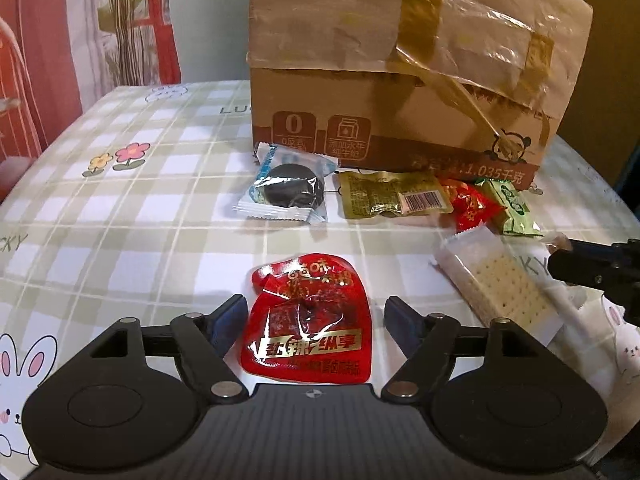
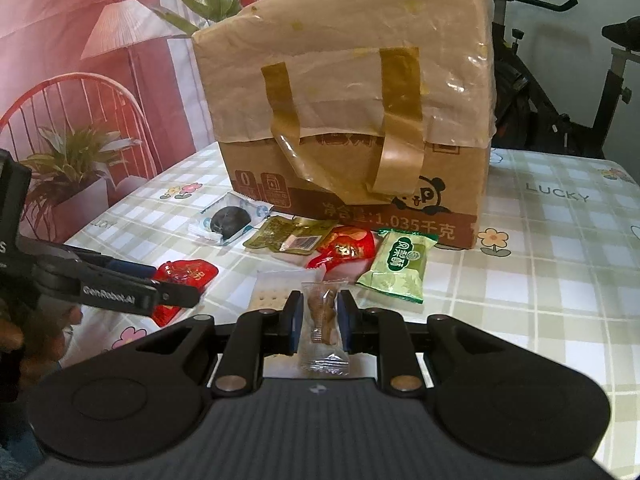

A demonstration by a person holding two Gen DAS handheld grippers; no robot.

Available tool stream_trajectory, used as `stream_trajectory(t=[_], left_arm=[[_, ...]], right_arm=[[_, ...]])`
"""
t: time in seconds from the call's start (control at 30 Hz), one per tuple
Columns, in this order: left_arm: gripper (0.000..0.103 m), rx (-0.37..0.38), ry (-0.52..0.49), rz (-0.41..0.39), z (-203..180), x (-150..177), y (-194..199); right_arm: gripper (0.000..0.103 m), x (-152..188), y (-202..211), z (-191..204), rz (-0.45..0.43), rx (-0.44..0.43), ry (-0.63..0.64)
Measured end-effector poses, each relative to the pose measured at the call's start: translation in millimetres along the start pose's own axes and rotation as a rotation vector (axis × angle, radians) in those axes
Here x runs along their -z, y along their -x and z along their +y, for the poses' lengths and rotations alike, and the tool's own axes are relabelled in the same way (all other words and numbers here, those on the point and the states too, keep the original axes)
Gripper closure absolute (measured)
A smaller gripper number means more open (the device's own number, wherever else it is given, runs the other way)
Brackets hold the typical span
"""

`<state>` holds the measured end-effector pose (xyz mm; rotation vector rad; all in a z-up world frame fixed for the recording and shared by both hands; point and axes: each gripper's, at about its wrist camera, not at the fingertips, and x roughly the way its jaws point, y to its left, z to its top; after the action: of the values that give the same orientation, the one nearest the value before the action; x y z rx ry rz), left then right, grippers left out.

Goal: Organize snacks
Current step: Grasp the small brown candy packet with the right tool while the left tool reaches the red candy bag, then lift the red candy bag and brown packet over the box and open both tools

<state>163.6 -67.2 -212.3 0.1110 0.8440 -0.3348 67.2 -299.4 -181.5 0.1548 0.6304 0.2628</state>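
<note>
Left gripper [image 1: 314, 316]: jaws stood wide around the red snack pouch [image 1: 308, 332], not pressing it.
Right gripper [image 2: 318, 312]: clamped the clear-wrapped brown snack [image 2: 322, 320].

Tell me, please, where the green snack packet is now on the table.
The green snack packet lies on the table in front of the cardboard box, near its right corner in the right wrist view, beside the small red packet.

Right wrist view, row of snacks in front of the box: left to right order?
Dark round cookie in clear wrapper → olive-gold pouch with barcode → red packet → green pastry packet.
</note>
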Motion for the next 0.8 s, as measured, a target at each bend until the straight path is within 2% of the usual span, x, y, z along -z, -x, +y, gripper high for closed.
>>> stream_trajectory(t=[0.03, 0.07, 0.1, 0.13, 0.23, 0.3, 0.37, 0.8], left_arm=[[0.027, -0.006, -0.006, -0.003, -1.2, 1.0, 0.1], [0.035, -0.019, -0.011, -0.007, -2.1, 2.0, 0.8], [0.048, -0.048, -0.015, -0.014, -2.5, 3.4, 2.9], [0.055, -0.046, -0.008, -0.020, -0.6, 3.9, 4.8], [0.065, -0.010, 0.054, -0.027, 10.4, 4.5, 10.9], [0.069, -0.017, 0.070, -0.042, 14.0, 5.4, 14.0], [0.078, -0.008, 0.081, -0.050, 15.6, 5.5, 16.6], [0.083, 0.025, 0.083, -0.197, 21.4, -15.1, 49.4]], right_arm=[[0.083, 1.0, 0.1, 0.9, -0.001, -0.001, 0.000], [0.083, 2.0, 0.0, 1.7, -0.001, -0.005, 0.004], [0.083, 3.3, -0.1, 3.4, 0.000, -0.006, 0.010], [0.083, 4.2, -0.2, 4.9, 0.001, -0.009, 0.014], [0.083, 6.4, 0.2, 9.7, 0.002, -0.015, 0.033], [0.083, 6.9, 0.9, 11.4, 0.000, -0.015, 0.039], [0.083, 7.1, 1.1, 11.6, -0.001, -0.013, 0.040], [0.083, -6.7, 11.8, 1.4, -0.043, 0.039, 0.020]])
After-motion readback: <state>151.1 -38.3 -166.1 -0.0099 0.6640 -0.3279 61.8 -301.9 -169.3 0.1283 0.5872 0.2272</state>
